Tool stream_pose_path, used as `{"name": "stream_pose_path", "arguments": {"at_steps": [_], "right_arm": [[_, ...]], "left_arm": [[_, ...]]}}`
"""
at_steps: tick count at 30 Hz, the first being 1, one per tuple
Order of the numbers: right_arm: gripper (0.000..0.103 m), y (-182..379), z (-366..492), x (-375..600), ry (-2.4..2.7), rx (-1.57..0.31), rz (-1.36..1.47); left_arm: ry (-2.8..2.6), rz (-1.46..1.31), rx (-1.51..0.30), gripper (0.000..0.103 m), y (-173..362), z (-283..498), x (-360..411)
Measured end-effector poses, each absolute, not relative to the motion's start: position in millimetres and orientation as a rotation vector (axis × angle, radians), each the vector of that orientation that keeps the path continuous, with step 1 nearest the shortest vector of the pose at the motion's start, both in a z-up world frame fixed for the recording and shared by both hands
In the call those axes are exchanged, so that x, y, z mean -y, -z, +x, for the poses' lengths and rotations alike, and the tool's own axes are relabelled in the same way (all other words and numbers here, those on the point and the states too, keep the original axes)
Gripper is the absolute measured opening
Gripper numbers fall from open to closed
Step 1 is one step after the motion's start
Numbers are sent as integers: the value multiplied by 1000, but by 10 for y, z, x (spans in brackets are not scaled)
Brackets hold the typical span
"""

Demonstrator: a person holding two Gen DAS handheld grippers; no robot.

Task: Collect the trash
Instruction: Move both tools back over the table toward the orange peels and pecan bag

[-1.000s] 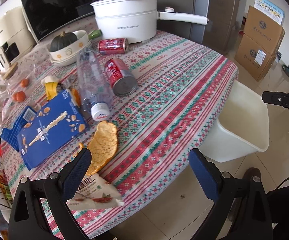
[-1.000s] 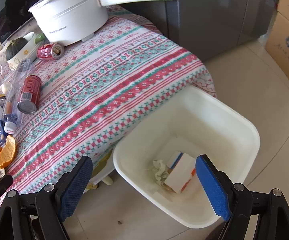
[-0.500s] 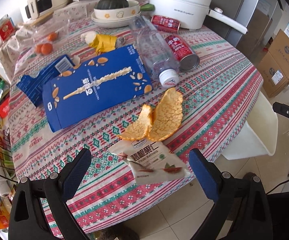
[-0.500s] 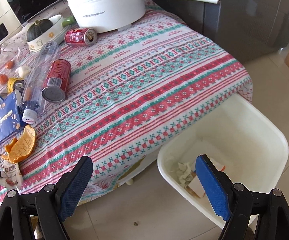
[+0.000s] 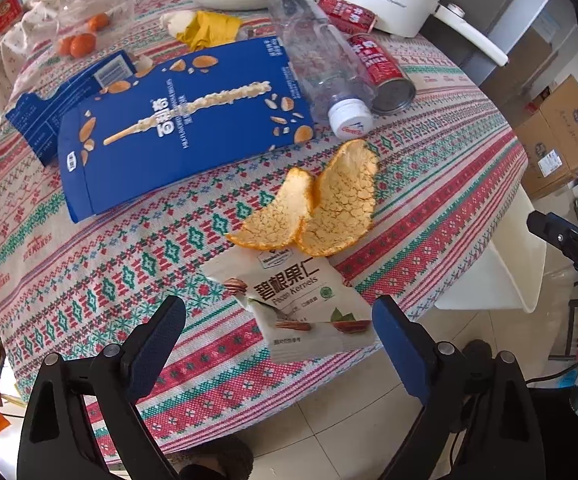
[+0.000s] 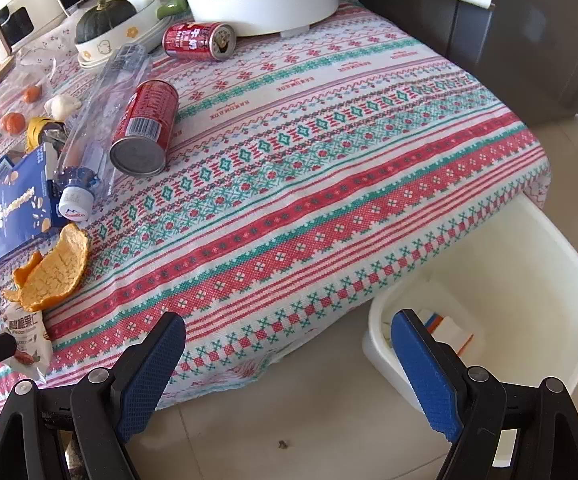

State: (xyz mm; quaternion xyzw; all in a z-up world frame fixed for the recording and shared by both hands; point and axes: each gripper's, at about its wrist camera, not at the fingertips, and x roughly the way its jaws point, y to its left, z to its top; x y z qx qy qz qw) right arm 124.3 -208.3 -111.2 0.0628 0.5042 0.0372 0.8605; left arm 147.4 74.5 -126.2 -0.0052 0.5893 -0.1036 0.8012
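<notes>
Left gripper point(image 5: 279, 342) frame: matte black plastic, two angular arms with triangular cut-outs.
Left fingers point(image 5: 157, 342): blue pads with a fine cross-hatched grip.
Left screws: round silver heads, two on each arm.
Right gripper point(image 6: 289, 360) frame: the same black build, silver screws on the arms.
Right fingers point(image 6: 425, 372): blue textured pads, long and flat.
Marking: white letters on the right gripper's black body, cut off at the left view's edge.
Cable: thin, black, below that body.

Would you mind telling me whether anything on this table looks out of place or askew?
Yes: two red cans and a clear plastic bottle lie on their sides, and orange peel and a pecan kernels packet lie loose near the table edge.
</notes>
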Motion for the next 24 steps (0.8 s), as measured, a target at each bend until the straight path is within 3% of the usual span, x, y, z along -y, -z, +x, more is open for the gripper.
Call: {"name": "stream_pose_path", "arguments": {"at_steps": [6, 15, 22, 24], "right_arm": [[88, 1126, 1258, 1996, -93, -1061, 115], [88, 1122, 1244, 2030, -86, -1062, 121], [88, 1130, 1225, 2023, -88, -1066, 114], [88, 1136, 1223, 2007, -91, -1067, 109]], "left_arm": [[340, 147, -1192, 95, 1073, 1371, -443], [384, 345, -1253, 95, 1258, 1347, -385], [321, 313, -1291, 94, 1437, 1540, -518], [313, 295, -1289, 89, 1442, 1584, -533]]}}
